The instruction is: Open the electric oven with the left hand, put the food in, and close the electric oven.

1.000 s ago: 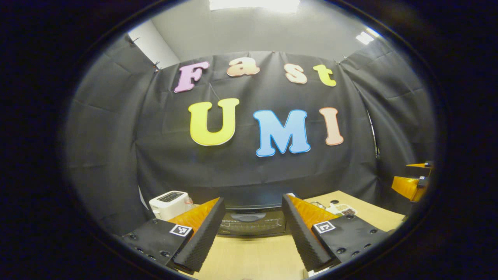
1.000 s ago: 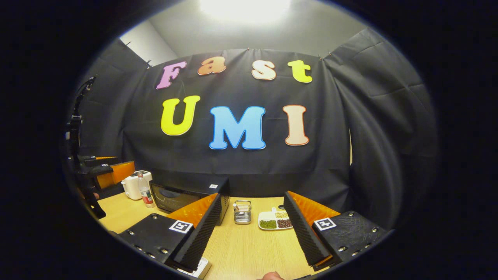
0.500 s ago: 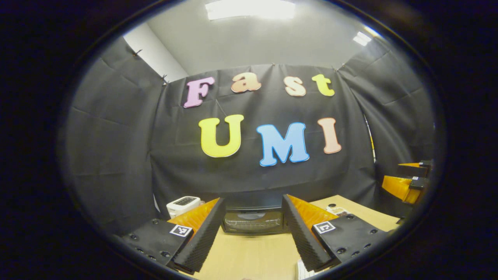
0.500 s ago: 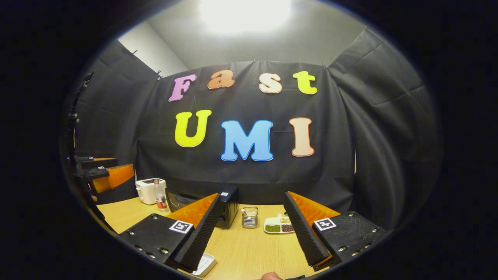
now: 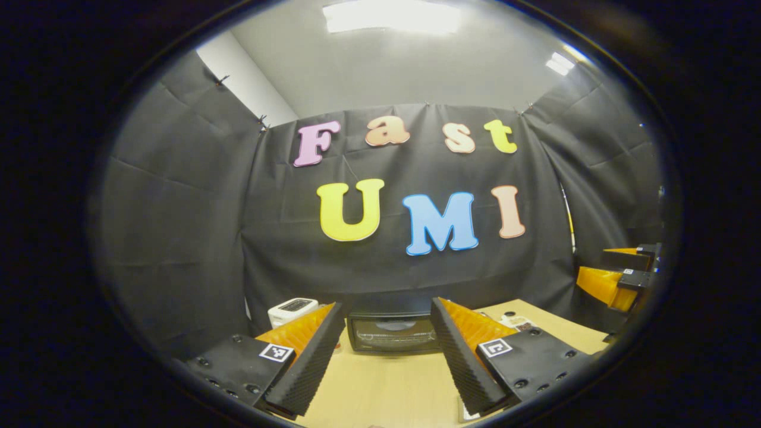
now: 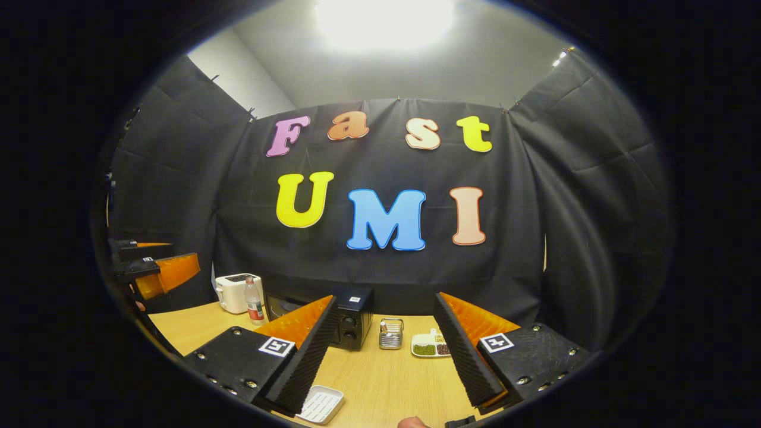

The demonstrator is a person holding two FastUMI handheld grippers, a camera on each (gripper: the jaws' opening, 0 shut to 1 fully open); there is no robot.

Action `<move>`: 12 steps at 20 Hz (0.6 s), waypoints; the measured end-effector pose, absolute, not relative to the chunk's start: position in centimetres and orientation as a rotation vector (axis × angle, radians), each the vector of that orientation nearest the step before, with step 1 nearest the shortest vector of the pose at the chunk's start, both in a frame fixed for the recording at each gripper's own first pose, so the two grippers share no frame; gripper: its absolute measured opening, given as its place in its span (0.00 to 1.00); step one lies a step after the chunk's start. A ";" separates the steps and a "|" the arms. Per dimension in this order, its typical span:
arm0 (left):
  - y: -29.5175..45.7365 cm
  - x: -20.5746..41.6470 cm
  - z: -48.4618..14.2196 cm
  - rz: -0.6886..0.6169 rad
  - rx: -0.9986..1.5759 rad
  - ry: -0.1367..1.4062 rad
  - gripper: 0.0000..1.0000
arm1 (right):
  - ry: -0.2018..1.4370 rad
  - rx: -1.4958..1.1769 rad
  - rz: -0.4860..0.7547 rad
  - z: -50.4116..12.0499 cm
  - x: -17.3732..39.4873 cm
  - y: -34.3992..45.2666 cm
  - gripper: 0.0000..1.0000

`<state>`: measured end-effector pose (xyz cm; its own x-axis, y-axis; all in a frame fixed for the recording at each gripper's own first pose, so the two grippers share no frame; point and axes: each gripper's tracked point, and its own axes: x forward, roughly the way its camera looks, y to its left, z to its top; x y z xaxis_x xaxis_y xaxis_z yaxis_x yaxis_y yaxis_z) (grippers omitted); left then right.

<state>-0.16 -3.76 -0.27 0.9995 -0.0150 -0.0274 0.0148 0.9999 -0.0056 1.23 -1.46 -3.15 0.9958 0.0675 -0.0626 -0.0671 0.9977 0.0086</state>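
**Both grippers hanging back from the oven, nothing gripped**

The left gripper (image 5: 386,356) is holding its jaws spread wide with nothing between them, and the electric oven (image 5: 392,334) is sitting framed in the gap, well apart from the tips at the far side of the desk (image 5: 386,386). That alignment suits the task: the left hand is the one meant to open the door, so it is likely lining up on the front before any reach. The door is looking closed.

The right gripper (image 6: 383,353) is also holding its jaws spread and empty, probably waiting to carry the food. Near its left finger a small white tray (image 6: 320,404) is lying on the desk. Farther off, beside the oven, are a wire basket (image 6: 390,333) and a divided dish (image 6: 431,345) of green and dark food. A white toaster (image 6: 233,292) and a bottle (image 6: 254,307) are standing to the oven's other side.
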 end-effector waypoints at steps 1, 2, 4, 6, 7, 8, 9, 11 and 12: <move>-3.3 -0.2 -0.3 -0.011 -0.004 0.027 1.00 | 0.061 0.009 0.069 -2.9 0.9 -1.0 0.98; -3.0 -0.3 -0.5 -0.010 -0.009 0.027 1.00 | 0.057 0.010 0.072 -2.7 0.8 -0.6 0.97; -2.2 -0.6 -0.9 -0.009 -0.019 0.035 1.00 | 0.060 0.008 0.069 -2.8 0.6 -0.2 0.98; -1.2 -0.7 -1.2 0.005 -0.013 0.045 1.00 | 0.055 0.021 0.065 -2.5 0.4 0.3 0.97; -0.9 -0.8 -1.3 0.009 -0.011 0.047 1.00 | 0.055 0.033 0.066 -2.4 0.5 0.7 0.97; -0.7 -0.8 -1.3 0.012 -0.012 0.049 1.00 | 0.056 0.043 0.068 -2.4 0.5 1.0 0.98; -0.4 -0.8 -1.3 0.015 -0.018 0.049 1.00 | 0.056 0.049 0.068 -2.3 0.6 1.2 0.98; 0.0 -0.9 -1.2 0.015 -0.029 0.048 1.00 | 0.048 0.051 0.071 -2.0 0.7 1.7 0.98; 0.3 -0.9 -1.2 0.016 -0.030 0.045 1.00 | 0.046 0.049 0.072 -2.0 0.8 1.9 0.97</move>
